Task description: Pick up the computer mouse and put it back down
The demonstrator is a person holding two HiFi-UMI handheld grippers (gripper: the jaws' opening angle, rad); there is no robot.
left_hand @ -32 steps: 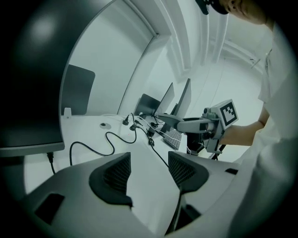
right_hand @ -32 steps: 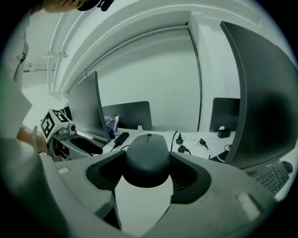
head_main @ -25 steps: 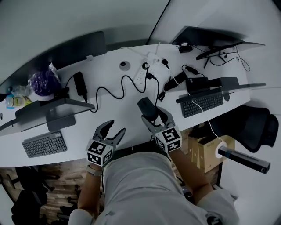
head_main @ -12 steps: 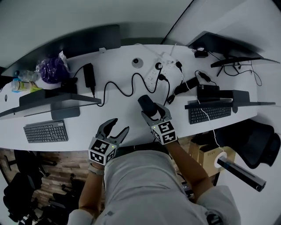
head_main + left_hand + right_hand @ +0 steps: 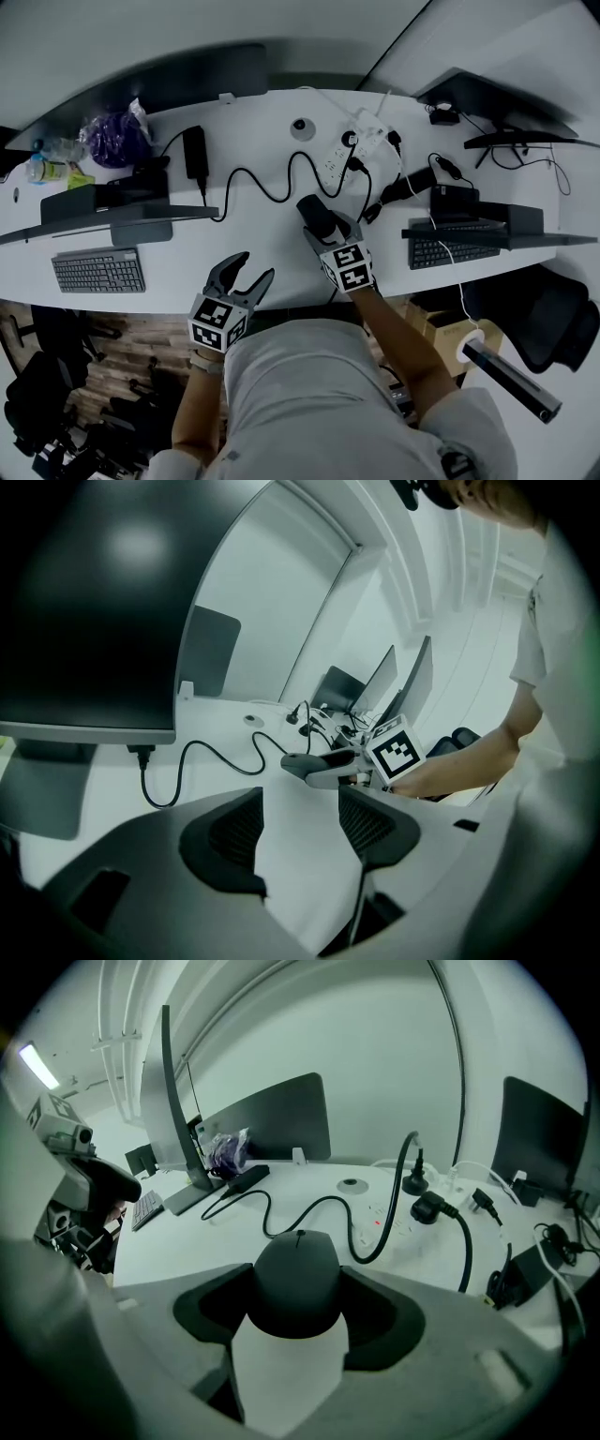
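While in right gripper (image 5: 325, 232), mouse (image 5: 313, 215) near desk (image 5: 234, 246) edge

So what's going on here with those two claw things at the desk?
A person is at a white desk with a handheld gripper in each hand. The right gripper has its jaws closed on a black mouse near the desk's front edge. The left gripper is open and empty, off to the side. Whether the mouse rests on the desk or is just above it is hard to tell.
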